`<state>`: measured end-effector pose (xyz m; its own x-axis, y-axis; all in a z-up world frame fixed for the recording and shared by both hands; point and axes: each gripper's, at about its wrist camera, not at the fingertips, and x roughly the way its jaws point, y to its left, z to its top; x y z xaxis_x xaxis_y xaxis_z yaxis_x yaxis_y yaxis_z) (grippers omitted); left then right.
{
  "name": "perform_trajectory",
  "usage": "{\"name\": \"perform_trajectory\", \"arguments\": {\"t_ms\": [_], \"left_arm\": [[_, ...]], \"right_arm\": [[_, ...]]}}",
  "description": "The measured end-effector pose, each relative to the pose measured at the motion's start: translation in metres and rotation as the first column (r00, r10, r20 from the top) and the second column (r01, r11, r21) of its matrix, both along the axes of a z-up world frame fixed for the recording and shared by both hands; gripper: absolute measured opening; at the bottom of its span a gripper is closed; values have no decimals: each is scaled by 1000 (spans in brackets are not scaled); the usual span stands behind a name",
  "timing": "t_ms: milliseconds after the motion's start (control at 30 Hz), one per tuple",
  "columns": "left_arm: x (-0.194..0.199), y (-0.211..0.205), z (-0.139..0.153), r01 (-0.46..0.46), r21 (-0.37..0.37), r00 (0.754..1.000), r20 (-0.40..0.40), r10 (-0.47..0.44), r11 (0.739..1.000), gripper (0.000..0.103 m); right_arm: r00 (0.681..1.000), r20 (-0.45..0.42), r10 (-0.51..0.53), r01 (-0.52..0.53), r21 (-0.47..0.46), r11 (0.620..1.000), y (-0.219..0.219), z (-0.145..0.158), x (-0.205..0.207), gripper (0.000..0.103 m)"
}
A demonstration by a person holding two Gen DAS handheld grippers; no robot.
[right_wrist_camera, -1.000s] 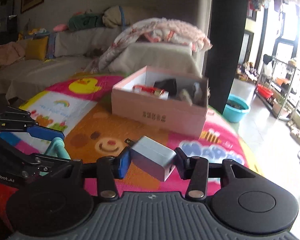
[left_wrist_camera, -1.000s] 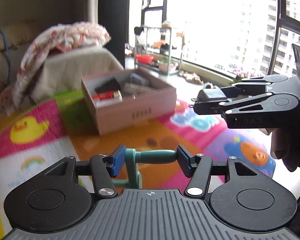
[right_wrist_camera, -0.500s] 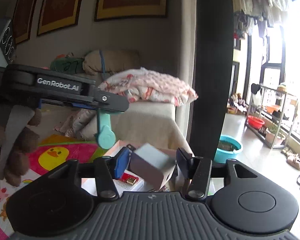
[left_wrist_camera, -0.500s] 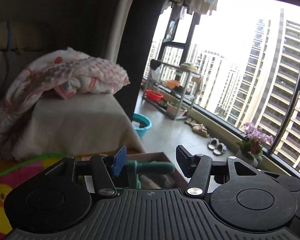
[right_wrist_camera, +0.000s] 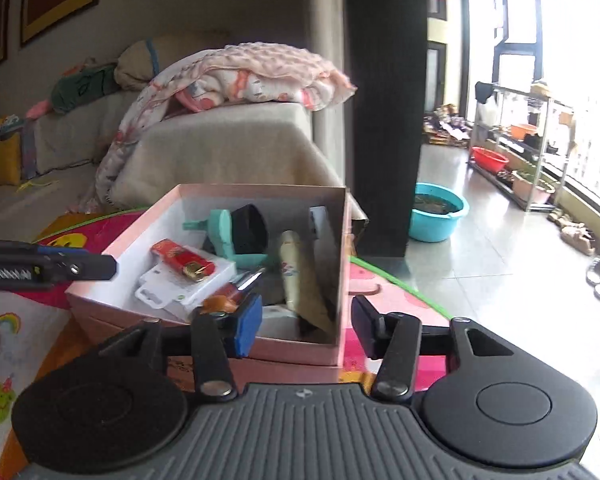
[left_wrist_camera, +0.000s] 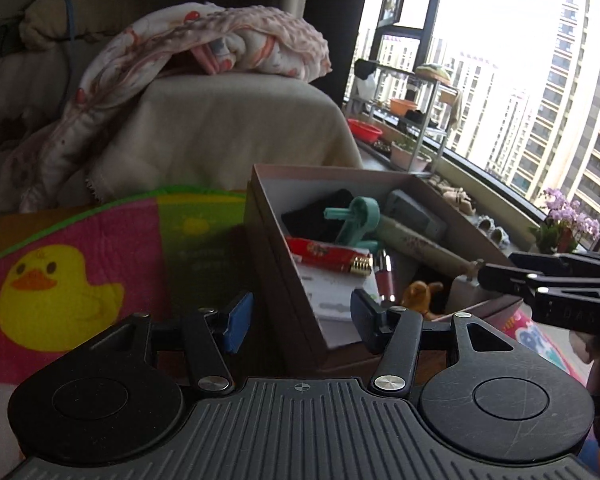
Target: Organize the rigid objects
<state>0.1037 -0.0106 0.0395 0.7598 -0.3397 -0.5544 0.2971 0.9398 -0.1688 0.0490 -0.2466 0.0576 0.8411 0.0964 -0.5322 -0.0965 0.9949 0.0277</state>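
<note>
The left wrist view looks into the pink cardboard box from its corner and takes in the window with tower blocks beyond; the right wrist view faces the box's long side and shows a blue basin on the tiled floor. Inside the box lie a teal plastic clip, a glossy red lighter with a gold cap, a white plastic tray, a black block and a slim cream tube. The left tool stands partly wide with nothing between its pads. The right tool is closing, also empty. The box sits on a bright play mat with a yellow duck. Behind, a quilted blanket drapes over a beige sofa.
</note>
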Motion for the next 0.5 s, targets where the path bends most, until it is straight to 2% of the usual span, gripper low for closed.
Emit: {"name": "perform_trajectory", "arguments": {"t_ms": [100, 233, 300, 333, 433, 500], "left_arm": [[-1, 17, 2, -67, 39, 998, 13, 66, 997, 58], [5, 54, -2, -165, 27, 986, 17, 165, 986, 75], [10, 69, -5, -207, 36, 978, 26, 206, 978, 95], [12, 76, -7, -222, 37, 975, 26, 221, 974, 99], [14, 88, -8, -228, 6, 973, 15, 228, 974, 101], [8, 88, -2, -244, 16, 968, 56, 243, 970, 100]], "right_arm": [[999, 13, -29, 30, -56, 998, 20, -1, 8, 51], [1000, 25, 17, -16, -46, 999, 42, -4, 28, 51], [999, 22, 36, -35, -48, 998, 56, -6, 39, 50], [999, 23, 39, -38, -53, 998, 62, -7, 43, 50], [999, 26, 42, -41, -56, 998, 73, -11, 49, 50], [998, 25, 50, -48, -60, 997, 76, -10, 47, 50]]}}
